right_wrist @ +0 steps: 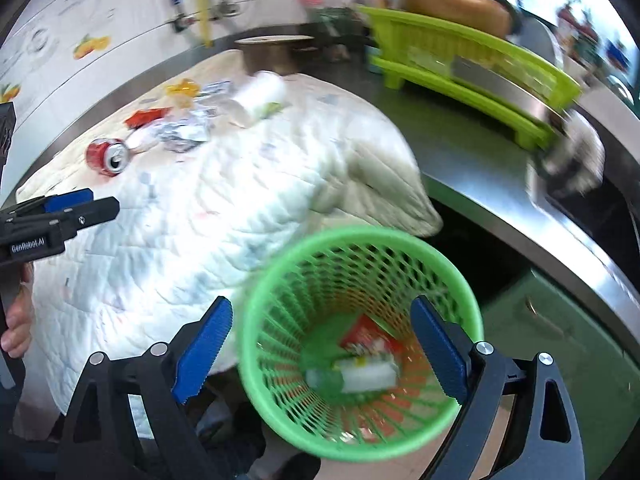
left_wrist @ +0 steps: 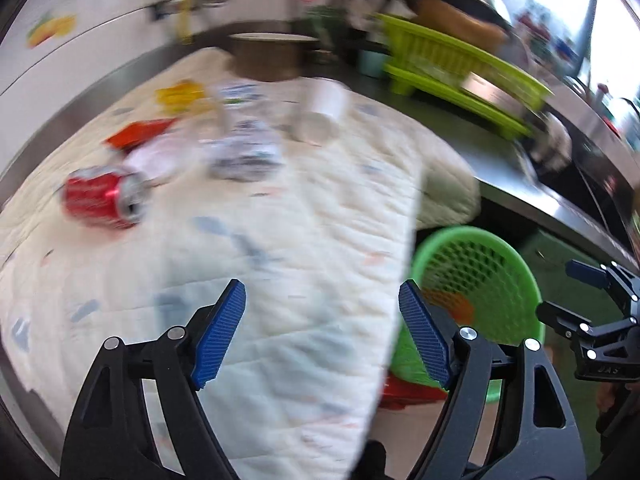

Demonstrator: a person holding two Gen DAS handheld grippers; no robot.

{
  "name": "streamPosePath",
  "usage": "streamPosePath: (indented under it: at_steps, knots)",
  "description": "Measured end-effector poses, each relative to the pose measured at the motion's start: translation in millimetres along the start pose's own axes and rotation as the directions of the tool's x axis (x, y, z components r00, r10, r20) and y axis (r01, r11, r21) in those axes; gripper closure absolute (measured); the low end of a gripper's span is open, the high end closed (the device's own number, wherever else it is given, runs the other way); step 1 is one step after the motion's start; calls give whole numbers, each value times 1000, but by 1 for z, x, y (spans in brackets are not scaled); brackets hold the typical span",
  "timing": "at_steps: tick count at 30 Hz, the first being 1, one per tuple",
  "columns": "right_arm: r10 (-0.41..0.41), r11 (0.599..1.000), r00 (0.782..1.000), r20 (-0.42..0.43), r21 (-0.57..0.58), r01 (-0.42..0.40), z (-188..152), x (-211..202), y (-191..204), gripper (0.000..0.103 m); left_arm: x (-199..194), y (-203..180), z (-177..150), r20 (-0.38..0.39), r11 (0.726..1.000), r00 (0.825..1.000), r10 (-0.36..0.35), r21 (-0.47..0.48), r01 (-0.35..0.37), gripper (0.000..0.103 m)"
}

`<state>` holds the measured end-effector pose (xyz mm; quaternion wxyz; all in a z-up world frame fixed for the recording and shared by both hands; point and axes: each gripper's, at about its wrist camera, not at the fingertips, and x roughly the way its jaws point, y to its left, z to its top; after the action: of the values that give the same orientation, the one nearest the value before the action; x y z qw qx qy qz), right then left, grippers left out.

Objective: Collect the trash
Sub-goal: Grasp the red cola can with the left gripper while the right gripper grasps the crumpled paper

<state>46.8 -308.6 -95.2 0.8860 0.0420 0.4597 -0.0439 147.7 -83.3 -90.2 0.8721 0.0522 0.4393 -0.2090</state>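
Observation:
Trash lies on a white quilted cloth [left_wrist: 280, 240]: a red can [left_wrist: 102, 196] [right_wrist: 108, 156] on its side, a red wrapper [left_wrist: 138, 134], a yellow wrapper [left_wrist: 178, 94], crumpled foil [left_wrist: 244, 156] and a tipped white cup [left_wrist: 320, 108]. My left gripper [left_wrist: 322, 292] hangs open above the cloth's near part with nothing between its fingers. My right gripper [right_wrist: 322, 308] stands open over a green mesh basket [right_wrist: 360, 234] below the counter edge, which holds a red wrapper [right_wrist: 368, 336] and a white and green piece [right_wrist: 360, 376].
A lime dish rack [right_wrist: 472, 56] with bowls stands at the back right of the steel counter [right_wrist: 460, 152]. A brown pot [right_wrist: 272, 54] sits behind the cloth. A sink [right_wrist: 592, 208] lies at the right. The picture is blurred.

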Motion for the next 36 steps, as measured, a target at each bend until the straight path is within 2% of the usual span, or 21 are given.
streamPosePath:
  at_steps: [5, 8, 14, 19, 23, 30, 32, 36]
  knots:
    - [73, 995, 997, 22, -74, -71, 35, 18, 39, 15, -12, 56, 6, 19, 990, 995, 95, -111, -92, 20]
    - [104, 989, 994, 32, -108, -100, 56, 29, 61, 14, -16, 91, 11, 18, 973, 989, 146, -182, -140, 18]
    - [165, 976, 985, 48, -149, -157, 96, 52, 101, 12, -18, 134, 15, 10, 946, 982, 189, -269, -179, 15]
    - [207, 964, 977, 54, -180, -194, 127, 73, 129, 11, -15, 158, 22, 3, 932, 979, 203, -307, -193, 12]
    - [205, 958, 978, 43, -212, -191, 147, 97, 152, 10, -14, 176, 31, 1, 919, 978, 206, -344, -193, 8]
    - [192, 958, 981, 9, -219, -185, 169, 139, 171, 9, 0, 205, 51, -22, 879, 983, 184, -444, -174, 7]
    - [185, 959, 983, 0, -219, -180, 172, 149, 174, 9, 7, 210, 55, -34, 865, 983, 178, -472, -173, 7]
    - [170, 959, 985, -12, -227, -168, 179, 165, 179, 9, 23, 227, 61, -69, 810, 986, 153, -563, -165, 7]
